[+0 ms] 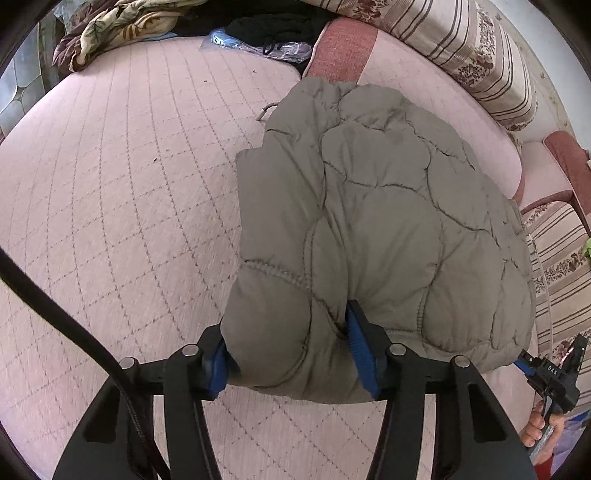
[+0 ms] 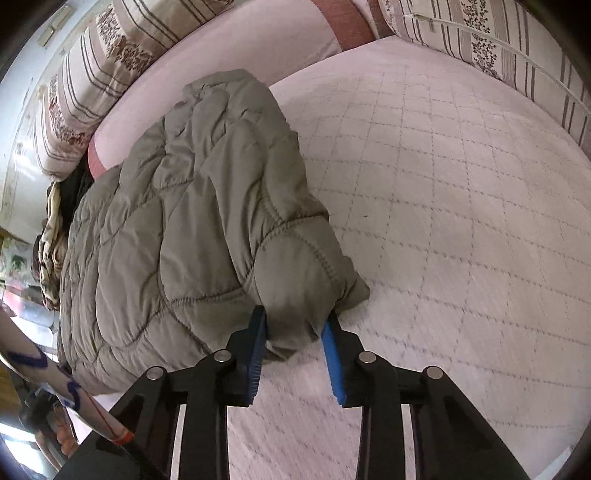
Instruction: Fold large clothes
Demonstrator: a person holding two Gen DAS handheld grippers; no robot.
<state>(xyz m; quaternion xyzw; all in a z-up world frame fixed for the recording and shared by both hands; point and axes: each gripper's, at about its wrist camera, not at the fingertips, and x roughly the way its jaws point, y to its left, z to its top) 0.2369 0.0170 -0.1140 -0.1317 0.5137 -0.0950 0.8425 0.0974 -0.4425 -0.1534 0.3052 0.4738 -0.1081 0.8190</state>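
A grey-olive quilted puffer jacket [image 1: 388, 206] lies bundled in folds on a pink quilted mattress [image 1: 122, 206]. My left gripper [image 1: 288, 354] has its blue pads [image 1: 360, 347] pressed into the jacket's near left corner, with padded fabric bulging between them. In the right wrist view the same jacket [image 2: 177, 221] fills the left half. There my right gripper [image 2: 295, 350] is shut on its near right corner, which is pinched between the blue pads [image 2: 256, 347]. The right gripper [image 1: 546, 373] and the hand [image 1: 535, 432] holding it show at the lower right of the left wrist view.
Striped floral cushions [image 1: 472, 48] line the far edge of the mattress [image 2: 461, 221]. A patterned blanket [image 1: 110, 29], a black garment [image 1: 273, 22] and a clear plastic bag [image 1: 258, 48] lie at the far end. A patterned sleeve [image 2: 40, 369] shows at lower left.
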